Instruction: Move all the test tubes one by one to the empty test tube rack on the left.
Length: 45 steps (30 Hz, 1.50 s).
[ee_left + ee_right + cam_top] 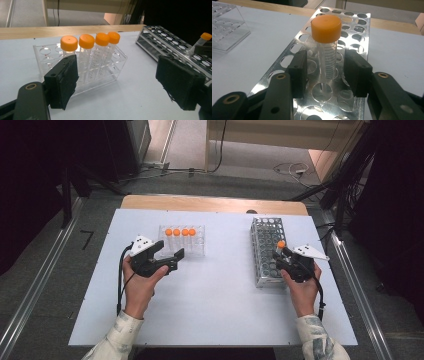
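R gripper (325, 72): fingers spread, gap seen each side of orange-capped tube (327, 47) standing upright btwn them in metal rack (359, 27). L gripper (125, 82): fingers wide apart, nothing held; clear rack (110, 75) w/ four capped tubes (86, 55) just beyond, on bench (210, 305).

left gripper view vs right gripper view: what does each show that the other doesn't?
Left gripper view: four orange-capped tubes standing in the clear rack, and open pads with nothing between them. Right gripper view: pads flanking one tube in the metal rack, gaps visible each side. Both: that tube, the two racks and the white table.
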Motion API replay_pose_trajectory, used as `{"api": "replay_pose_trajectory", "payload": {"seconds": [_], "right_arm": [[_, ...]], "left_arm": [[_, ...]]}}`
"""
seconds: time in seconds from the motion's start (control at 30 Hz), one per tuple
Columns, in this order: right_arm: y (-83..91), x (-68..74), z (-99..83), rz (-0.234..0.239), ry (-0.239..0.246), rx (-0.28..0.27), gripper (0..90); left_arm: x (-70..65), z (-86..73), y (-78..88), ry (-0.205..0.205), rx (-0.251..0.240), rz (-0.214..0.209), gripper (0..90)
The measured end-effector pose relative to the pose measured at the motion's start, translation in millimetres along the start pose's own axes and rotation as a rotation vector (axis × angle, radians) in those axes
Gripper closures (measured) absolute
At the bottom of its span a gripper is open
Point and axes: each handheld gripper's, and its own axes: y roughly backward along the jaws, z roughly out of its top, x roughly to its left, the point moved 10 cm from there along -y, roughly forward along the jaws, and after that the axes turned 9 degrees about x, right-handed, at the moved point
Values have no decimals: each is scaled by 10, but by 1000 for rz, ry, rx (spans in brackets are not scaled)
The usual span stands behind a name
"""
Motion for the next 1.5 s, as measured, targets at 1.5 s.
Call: {"api": "replay_pose_trajectory", "payload": {"seconds": [1.5], "right_arm": [[521, 346, 407, 105, 46, -131, 715]], "left_arm": [[-50, -36, 1, -8, 18, -12, 178]]}}
